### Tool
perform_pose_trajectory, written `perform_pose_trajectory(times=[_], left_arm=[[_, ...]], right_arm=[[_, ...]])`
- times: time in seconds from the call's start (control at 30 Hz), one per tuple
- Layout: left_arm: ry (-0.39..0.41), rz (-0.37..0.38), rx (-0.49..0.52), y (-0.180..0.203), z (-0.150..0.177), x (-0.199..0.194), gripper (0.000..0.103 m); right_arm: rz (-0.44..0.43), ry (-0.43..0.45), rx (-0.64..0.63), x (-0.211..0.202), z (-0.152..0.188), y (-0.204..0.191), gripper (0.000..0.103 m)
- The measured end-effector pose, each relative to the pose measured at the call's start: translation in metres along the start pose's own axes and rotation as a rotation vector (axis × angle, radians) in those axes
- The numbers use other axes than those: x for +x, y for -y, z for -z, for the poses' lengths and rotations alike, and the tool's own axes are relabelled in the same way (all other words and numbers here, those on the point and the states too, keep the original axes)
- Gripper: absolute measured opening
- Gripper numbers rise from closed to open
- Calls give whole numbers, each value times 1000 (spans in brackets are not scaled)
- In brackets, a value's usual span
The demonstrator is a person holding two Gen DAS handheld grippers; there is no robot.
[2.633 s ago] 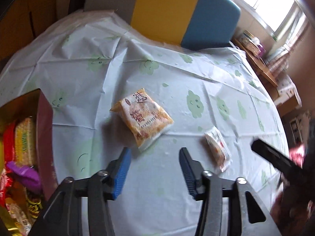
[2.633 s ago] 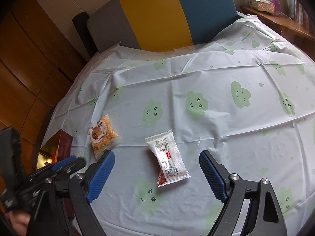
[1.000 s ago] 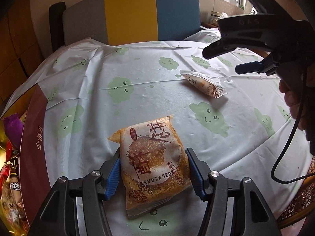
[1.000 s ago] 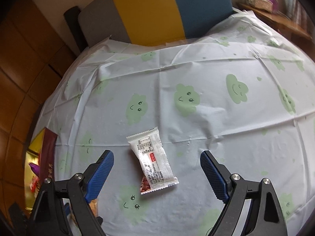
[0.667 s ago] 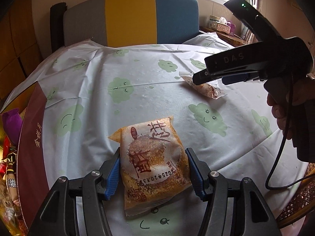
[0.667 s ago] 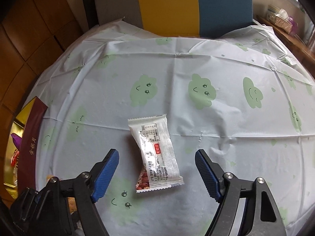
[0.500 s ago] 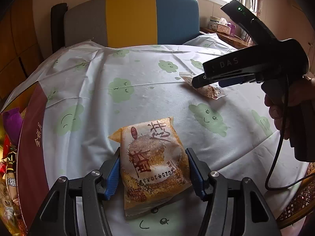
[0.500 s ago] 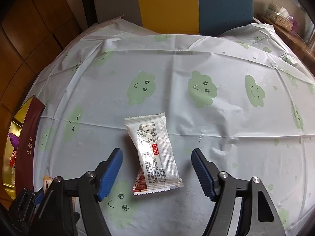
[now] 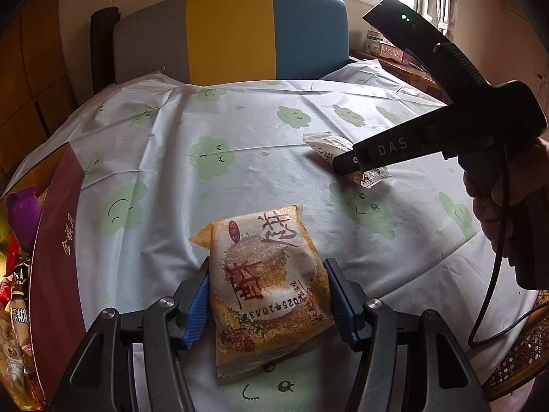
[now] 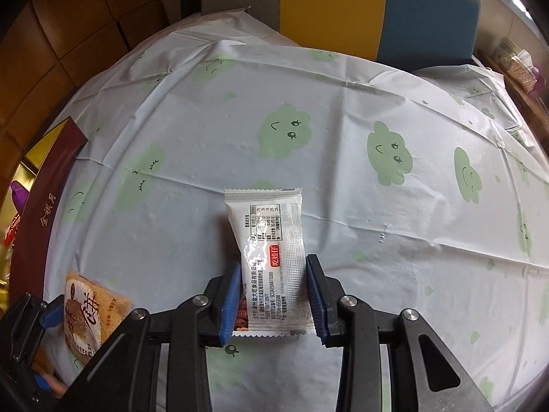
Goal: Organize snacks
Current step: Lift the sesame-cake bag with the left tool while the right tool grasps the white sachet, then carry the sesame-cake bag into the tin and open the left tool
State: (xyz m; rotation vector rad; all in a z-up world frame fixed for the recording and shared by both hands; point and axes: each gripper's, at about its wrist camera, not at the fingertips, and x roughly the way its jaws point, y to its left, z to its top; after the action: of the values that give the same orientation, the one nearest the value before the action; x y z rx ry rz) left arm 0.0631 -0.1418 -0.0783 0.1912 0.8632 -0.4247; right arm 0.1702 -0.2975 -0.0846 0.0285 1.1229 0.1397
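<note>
An orange snack packet [image 9: 264, 281] with red characters sits between the blue pads of my left gripper [image 9: 266, 264], which is shut on it low over the cloud-print tablecloth [image 9: 171, 178]. A white snack packet [image 10: 271, 250] with a red label lies lengthwise in my right gripper [image 10: 272, 262]. Its jaws are closing, and both pads touch the packet's sides. In the left wrist view the right gripper [image 9: 346, 166] reaches down over that white packet [image 9: 326, 144]. The right wrist view shows the orange packet [image 10: 89, 312] at lower left.
A maroon-rimmed box [image 9: 58, 240] with several snacks inside stands at the table's left edge. A grey, yellow and blue chair back [image 9: 233, 34] rises behind the table. A hand [image 9: 497, 199] and a black cable [image 9: 494, 274] are at right.
My right gripper came down over the white packet, rolled in line with it and closed its jaws onto its sides. The left gripper held the orange packet in place.
</note>
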Motion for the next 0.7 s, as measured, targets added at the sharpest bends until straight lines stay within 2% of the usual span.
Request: perform_pose_trajectory(times=[0.3,0.7], left_arm=[[-3,-7,-5,2,-1,0,62],[-29,-19,-11,2,-5,0,61]], right_arm=[[42,22,-61,-1,4,-7,36],[46,34,-85,-2,8,-10,38]])
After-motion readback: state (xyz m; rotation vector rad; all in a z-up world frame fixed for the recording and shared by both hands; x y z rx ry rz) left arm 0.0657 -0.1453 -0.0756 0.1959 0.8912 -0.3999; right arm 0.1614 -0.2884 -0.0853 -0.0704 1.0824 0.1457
